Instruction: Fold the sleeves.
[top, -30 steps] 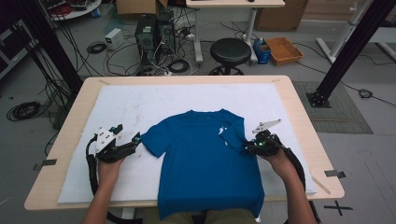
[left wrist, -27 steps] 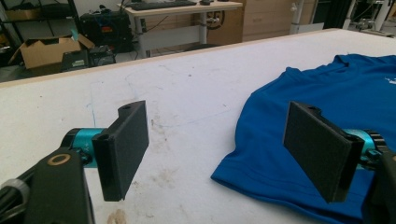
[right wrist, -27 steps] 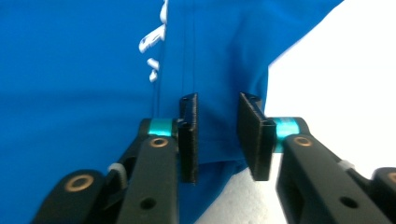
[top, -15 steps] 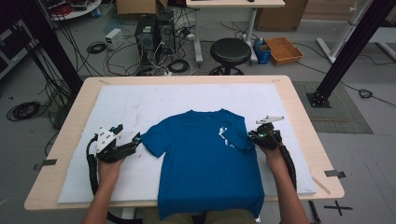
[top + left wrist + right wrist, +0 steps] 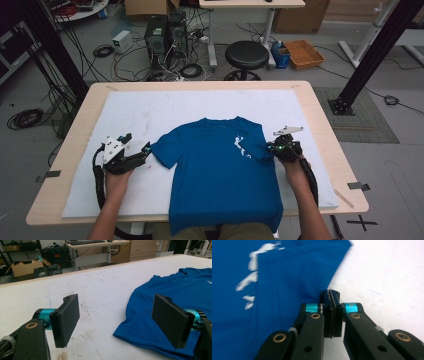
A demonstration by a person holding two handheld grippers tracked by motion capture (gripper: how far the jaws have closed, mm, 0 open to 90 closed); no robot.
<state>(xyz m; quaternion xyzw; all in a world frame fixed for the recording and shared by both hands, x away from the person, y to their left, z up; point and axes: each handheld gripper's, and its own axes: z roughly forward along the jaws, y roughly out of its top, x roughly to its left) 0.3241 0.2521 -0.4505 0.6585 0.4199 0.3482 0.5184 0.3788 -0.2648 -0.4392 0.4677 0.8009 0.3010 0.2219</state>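
Shirt: a royal-blue short-sleeved T-shirt (image 5: 220,175) lies flat, front up, on the white mat (image 5: 150,115) that covers my wooden table (image 5: 320,115). Its collar points to 12 o'clock and its hem hangs over the table edge at 6 o'clock, just in front of me.

Shirt's look: smooth over the body, with a white print (image 5: 241,146) on the chest toward 3 o'clock. The sleeve (image 5: 257,149) on that side is folded in over the chest, and its tip lies next to the print. The other sleeve (image 5: 161,152) spreads flat toward 9 o'clock, with its stitched hem plain in my left gripper view.

Right gripper: my right gripper (image 5: 274,147) sits at the shirt's 3 o'clock edge, on the folded sleeve. My jaws have just been closing and now stand pad against pad. In my right gripper view the blue cloth (image 5: 287,290) runs up to their tips; it looks pinched there, though I cannot make out the fabric between the pads.

Left gripper: my left gripper (image 5: 146,149) rests low over the mat at 9 o'clock of the shirt. Its pads (image 5: 66,320) stand wide apart and hold nothing. The spread sleeve's (image 5: 150,327) edge lies between them and under the pad nearer the shirt.
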